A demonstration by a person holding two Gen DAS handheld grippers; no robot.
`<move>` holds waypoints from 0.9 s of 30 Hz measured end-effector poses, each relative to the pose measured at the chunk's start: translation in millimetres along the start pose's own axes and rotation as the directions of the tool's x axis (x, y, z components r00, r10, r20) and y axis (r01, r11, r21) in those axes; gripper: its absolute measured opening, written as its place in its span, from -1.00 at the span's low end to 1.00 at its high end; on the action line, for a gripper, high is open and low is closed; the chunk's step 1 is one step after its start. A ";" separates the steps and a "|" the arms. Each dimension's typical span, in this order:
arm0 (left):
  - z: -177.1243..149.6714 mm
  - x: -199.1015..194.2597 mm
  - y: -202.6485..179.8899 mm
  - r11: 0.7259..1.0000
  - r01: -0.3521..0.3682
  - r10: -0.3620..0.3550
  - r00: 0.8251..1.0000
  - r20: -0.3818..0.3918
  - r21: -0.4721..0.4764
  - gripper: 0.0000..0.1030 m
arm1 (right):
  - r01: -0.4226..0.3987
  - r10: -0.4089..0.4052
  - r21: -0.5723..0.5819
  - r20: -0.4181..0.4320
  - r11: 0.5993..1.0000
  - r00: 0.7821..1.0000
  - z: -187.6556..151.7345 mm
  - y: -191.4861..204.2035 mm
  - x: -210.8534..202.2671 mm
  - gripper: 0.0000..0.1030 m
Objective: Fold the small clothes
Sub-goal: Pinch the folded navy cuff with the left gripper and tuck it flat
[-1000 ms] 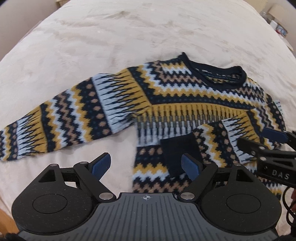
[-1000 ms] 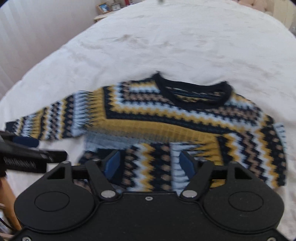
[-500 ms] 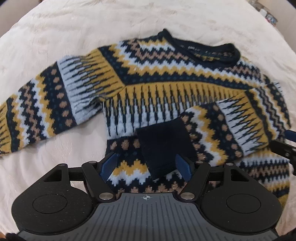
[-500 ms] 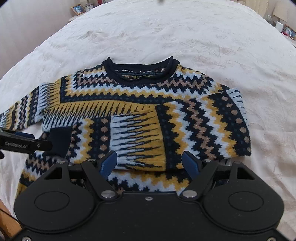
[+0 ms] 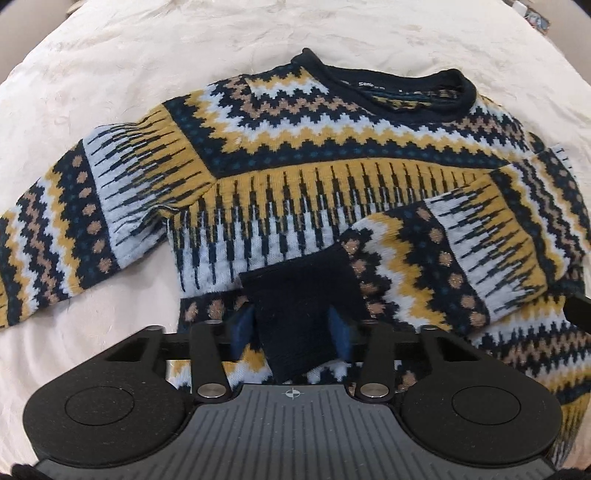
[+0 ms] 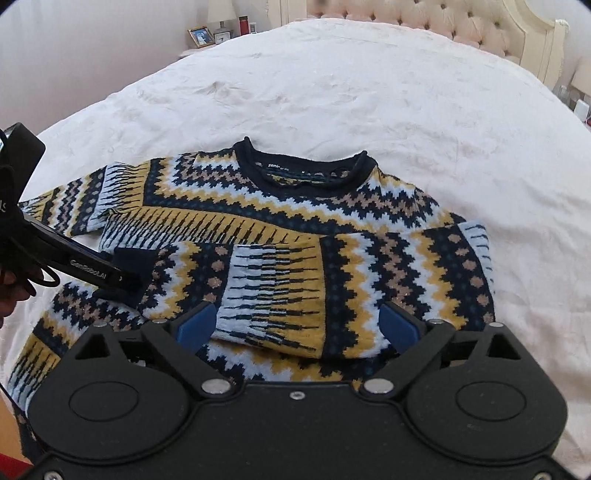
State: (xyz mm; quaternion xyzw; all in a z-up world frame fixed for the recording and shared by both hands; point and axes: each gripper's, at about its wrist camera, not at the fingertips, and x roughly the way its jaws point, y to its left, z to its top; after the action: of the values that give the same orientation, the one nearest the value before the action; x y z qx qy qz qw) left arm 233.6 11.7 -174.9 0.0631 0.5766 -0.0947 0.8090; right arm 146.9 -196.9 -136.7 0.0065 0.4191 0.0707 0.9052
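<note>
- My right gripper [image 6: 297, 326] hangs over the sweater [image 6: 303, 229], jaws just spread wide, blue pads clear of the folded sleeve [image 6: 332, 288] between them.
- My left gripper [image 6: 125, 271] sits at the dark cuff [image 6: 135, 258].
- White bedspread [image 6: 332, 92] beneath.

I am looking down at a sweater [image 6: 295, 221] lying flat on the bed [image 6: 369, 92], its collar [image 6: 306, 168] pointing toward the headboard [image 6: 424, 26]. One sleeve is lying folded across the body, its cuff [image 5: 299, 295] sitting between the left gripper's [image 5: 291, 328] pads; the other sleeve [image 5: 55, 229] is stretching out sideways onto the bedspread. The right gripper [image 6: 295, 325] is hanging over the folded sleeve's near edge. A nightstand [image 6: 207, 40] is standing beyond the bed's far left corner.
</note>
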 end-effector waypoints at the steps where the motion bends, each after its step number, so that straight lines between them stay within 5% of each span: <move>1: -0.3 -0.7 -1.5 1.000 -0.003 0.003 1.000 0.005 0.005 -0.35 | 0.001 -0.001 0.007 -0.003 1.000 1.000 -0.8 -0.8 0.2 0.86; 5: -2.4 -8.9 -0.4 0.999 -0.042 0.041 0.999 0.031 0.007 -0.82 | -0.002 0.003 0.037 -0.020 0.999 1.000 -3.2 -4.5 0.7 0.86; 12: 8.2 -60.2 21.0 0.995 -0.033 0.049 0.985 0.166 -0.098 -1.00 | 0.015 -0.011 0.097 -0.046 0.995 0.999 -7.0 -12.7 2.1 0.86; 18: 19.1 -70.1 57.2 0.977 -0.105 0.141 0.971 0.193 -0.184 -1.00 | 0.043 -0.034 0.165 -0.059 0.985 0.998 -7.6 -27.4 3.8 0.86; 24: 21.0 -48.8 62.3 0.981 0.049 -0.028 0.993 0.117 -0.187 -0.85 | 0.076 -0.057 0.240 -0.085 0.968 0.995 -6.7 -47.4 9.3 0.86; 26: 17.9 -41.6 49.8 0.987 0.056 -0.043 0.995 0.090 -0.148 -0.45 | 0.080 -0.061 0.244 -0.086 0.966 0.994 -6.2 -51.0 10.3 0.86; 27: 16.0 -38.3 44.4 0.990 0.055 -0.045 0.996 0.080 -0.132 -0.41 | 0.082 -0.062 0.244 -0.089 0.966 0.994 -6.3 -52.0 10.7 0.86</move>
State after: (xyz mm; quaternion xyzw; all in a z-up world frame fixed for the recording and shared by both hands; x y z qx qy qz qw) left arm 246.2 54.7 -133.8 -0.0096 0.5516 -0.0782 0.8303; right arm 155.3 -247.2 -152.6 0.1014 0.4607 -0.0150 0.8816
